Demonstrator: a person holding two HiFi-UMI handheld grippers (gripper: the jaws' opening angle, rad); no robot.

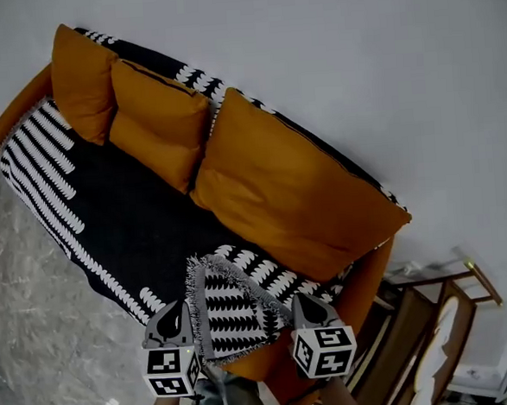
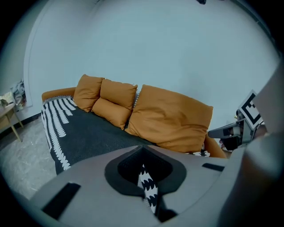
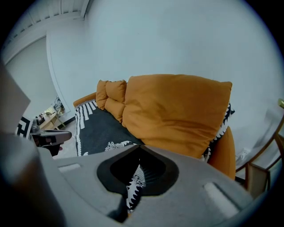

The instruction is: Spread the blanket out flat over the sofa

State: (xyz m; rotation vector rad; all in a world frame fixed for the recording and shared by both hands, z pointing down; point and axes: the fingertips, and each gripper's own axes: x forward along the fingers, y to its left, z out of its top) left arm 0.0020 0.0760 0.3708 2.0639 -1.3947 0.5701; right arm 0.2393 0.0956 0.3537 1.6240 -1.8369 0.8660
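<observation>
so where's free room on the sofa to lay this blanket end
Free: the dark seat stretch between the cushions and the striped front border. Crowded: along the back, and the near end under the folded flap.

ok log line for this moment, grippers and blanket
left gripper: shut on blanket | right gripper: shut on blanket | blanket: over sofa seat, near corner folded back, not flat

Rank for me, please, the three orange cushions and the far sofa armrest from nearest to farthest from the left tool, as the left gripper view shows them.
1. Large cushion, on the right, nearest.
2. Middle cushion, centre of the row.
3. End cushion, on the left.
4. Sofa armrest, far left, just past the end cushion.
</observation>
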